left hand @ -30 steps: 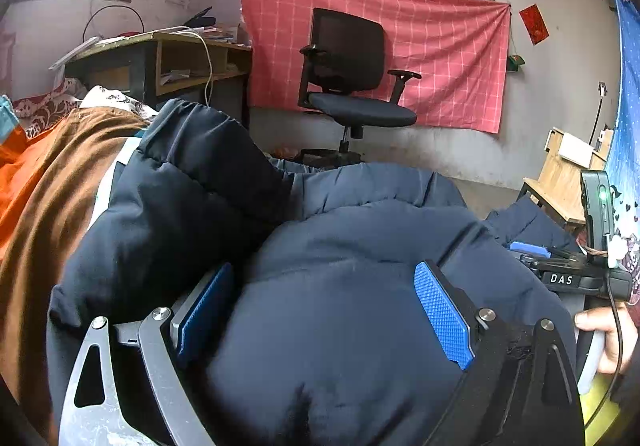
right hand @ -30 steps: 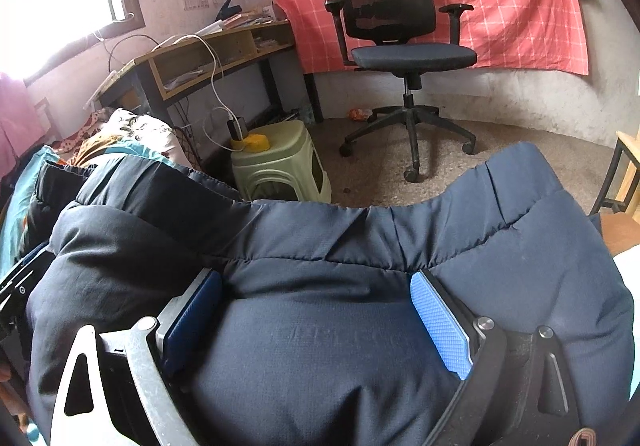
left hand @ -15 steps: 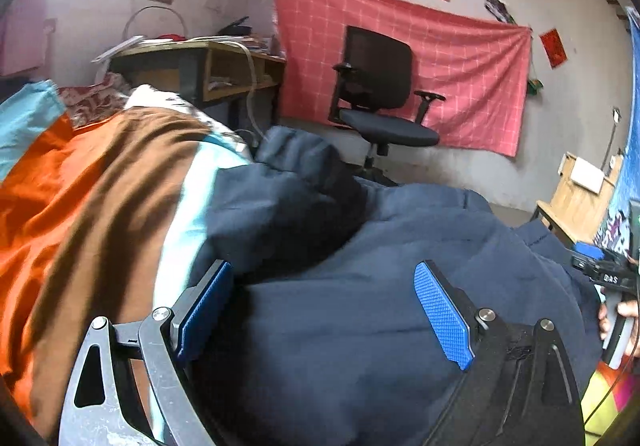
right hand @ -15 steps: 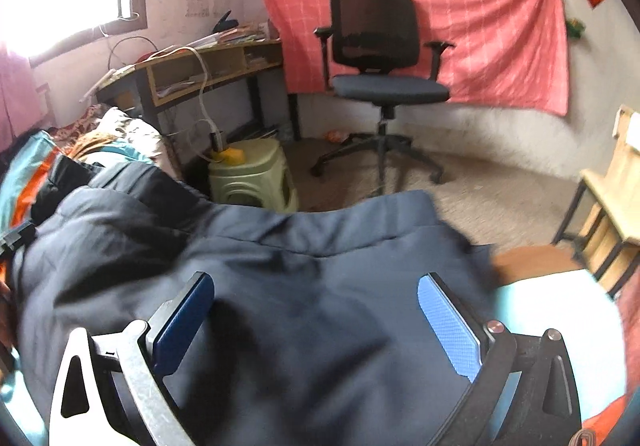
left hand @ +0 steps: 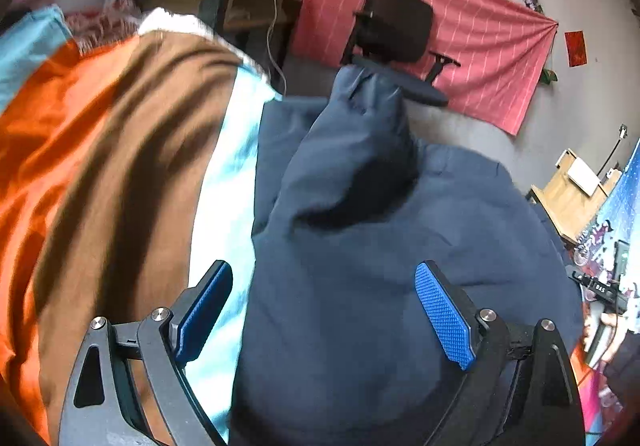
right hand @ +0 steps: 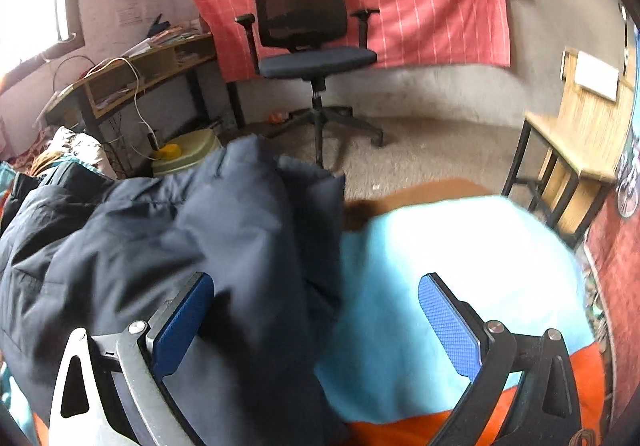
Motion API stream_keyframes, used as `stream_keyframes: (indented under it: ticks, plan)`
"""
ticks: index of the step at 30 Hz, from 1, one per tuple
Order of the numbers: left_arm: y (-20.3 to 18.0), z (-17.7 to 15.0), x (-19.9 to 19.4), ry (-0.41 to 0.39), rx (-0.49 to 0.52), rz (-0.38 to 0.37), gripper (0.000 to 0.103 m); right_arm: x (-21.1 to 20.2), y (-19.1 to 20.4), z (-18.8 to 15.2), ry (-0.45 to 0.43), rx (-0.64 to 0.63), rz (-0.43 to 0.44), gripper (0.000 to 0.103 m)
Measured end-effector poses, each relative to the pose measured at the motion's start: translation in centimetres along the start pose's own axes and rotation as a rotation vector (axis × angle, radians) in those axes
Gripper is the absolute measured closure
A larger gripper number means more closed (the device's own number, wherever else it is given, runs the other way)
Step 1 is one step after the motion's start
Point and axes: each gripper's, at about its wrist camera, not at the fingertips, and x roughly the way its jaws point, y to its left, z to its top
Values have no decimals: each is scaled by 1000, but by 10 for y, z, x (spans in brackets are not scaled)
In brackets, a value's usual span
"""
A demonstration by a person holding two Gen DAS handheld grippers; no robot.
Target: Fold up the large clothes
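A dark navy padded jacket [left hand: 360, 246] lies bunched on a bed cover striped orange, brown and light blue [left hand: 100, 166]. My left gripper [left hand: 324, 310] is open and hovers over the jacket's left edge, its blue pads [left hand: 444, 314] apart and holding nothing. In the right wrist view the jacket [right hand: 160, 246] fills the left half, with a fold standing up. My right gripper [right hand: 316, 322] is open over the jacket's right edge and the light blue cover [right hand: 460, 254].
A black office chair [right hand: 308, 46] stands before a red checked cloth on the wall. A desk with cables [right hand: 132, 78] and a green stool [right hand: 188, 154] are at the left. A wooden table [right hand: 580, 134] stands at the right, near the bed edge.
Both grippers have pulled back off the jacket: the left swung left over the striped cover, the right swung right over the light blue cover. The jacket now lies bunched between them.
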Motion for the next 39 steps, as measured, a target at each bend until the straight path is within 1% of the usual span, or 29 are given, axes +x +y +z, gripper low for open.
stream_keyframes:
  ticks: [2,4,5,7,11,13,15,17,23,27,32,36,38,39]
  plan:
    - [7,-1,4,27,-26,-27,13,10,-9,-3,65,30,86,0]
    - [11,-2,4,21,-41,-30,12,19,-14,-5,113,41,159,0]
    - [13,-4,5,19,-47,-33,10,23,-17,-6,131,47,181,0]
    - [13,-6,8,24,-54,-41,10,26,-21,-6,141,67,193,0]
    - [15,-6,13,37,-52,-68,9,39,-37,-2,176,154,260,0]
    - [17,-5,15,48,-55,-87,8,48,-43,0,198,197,310,0]
    - [21,-3,19,63,-69,-111,7,60,-49,-1,242,250,374,0]
    - [25,-2,21,67,-83,-121,5,68,-54,-3,273,298,428,0]
    - [33,-7,18,52,-101,-134,2,68,-62,-9,275,321,502,0]
    - [35,-10,16,51,-103,-136,2,67,-58,-8,277,313,511,0]
    - [34,-11,16,50,-109,-141,2,72,-54,-10,288,321,543,0]
    - [36,-12,15,59,-110,-147,2,78,-51,-12,324,320,589,0]
    - [38,-10,18,79,-125,-165,2,81,-44,-15,359,313,636,0]
    - [41,-10,19,94,-143,-180,2,82,-41,-16,366,302,644,0]
